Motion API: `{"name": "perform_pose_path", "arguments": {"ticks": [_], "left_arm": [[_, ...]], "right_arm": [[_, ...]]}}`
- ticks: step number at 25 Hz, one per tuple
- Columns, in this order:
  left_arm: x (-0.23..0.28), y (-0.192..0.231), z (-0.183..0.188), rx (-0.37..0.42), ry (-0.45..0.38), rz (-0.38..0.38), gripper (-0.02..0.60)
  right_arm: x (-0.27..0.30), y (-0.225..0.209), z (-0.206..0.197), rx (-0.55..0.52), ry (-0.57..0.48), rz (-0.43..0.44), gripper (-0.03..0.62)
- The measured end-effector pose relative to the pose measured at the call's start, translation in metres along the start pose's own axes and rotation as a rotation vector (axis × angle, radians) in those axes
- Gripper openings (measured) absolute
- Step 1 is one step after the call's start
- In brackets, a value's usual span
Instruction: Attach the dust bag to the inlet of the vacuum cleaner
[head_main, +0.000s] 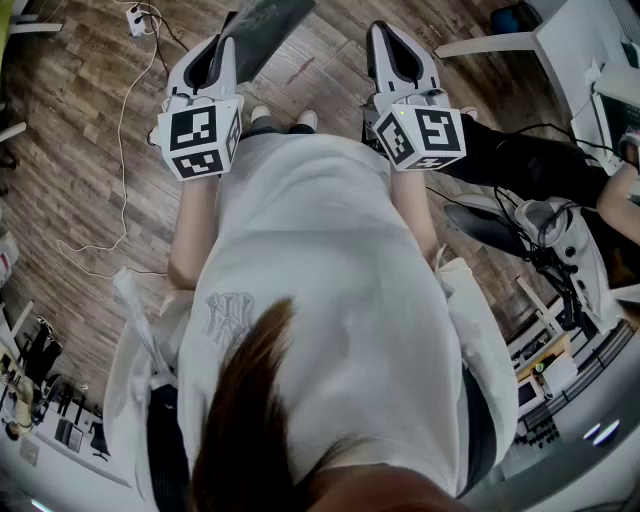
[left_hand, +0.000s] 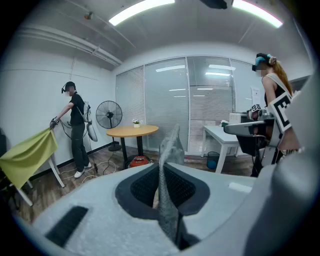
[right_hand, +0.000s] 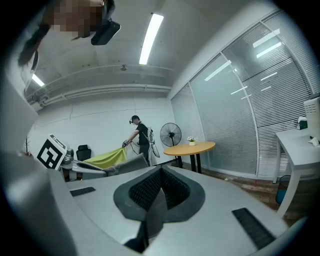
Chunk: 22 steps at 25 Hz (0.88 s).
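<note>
Presently the left gripper (left_hand: 162, 172) pinches a thin grey fabric dust bag (left_hand: 170, 145), edge upright, probably for carrying. Meanwhile the right gripper (right_hand: 159, 172) is closed, empty.

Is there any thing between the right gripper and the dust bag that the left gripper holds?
Nothing visible. The dust bag, pinched in the left gripper, and the shut right gripper are side by side with only air between.
</note>
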<state>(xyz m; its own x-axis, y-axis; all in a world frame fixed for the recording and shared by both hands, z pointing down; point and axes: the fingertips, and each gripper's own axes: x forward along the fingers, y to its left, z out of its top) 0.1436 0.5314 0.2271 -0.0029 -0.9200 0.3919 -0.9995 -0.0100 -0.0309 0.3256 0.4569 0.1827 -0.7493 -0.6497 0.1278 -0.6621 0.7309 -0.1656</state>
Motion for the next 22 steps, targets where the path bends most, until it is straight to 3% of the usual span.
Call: {"name": "perform_pose_path", "arguments": {"ticks": [13, 22], "left_arm": [[0.016, 0.019, 0.006, -0.036, 0.002, 0.003, 0.034], [0.052, 0.069, 0.012, -0.056, 0.005, -0.036, 0.034]], "right_arm": [[0.024, -0.001, 0.003, -0.014, 0.025, -0.006, 0.002], [0.075, 0.012, 0.015, -0.012, -0.014, -0.011, 0.003]]}}
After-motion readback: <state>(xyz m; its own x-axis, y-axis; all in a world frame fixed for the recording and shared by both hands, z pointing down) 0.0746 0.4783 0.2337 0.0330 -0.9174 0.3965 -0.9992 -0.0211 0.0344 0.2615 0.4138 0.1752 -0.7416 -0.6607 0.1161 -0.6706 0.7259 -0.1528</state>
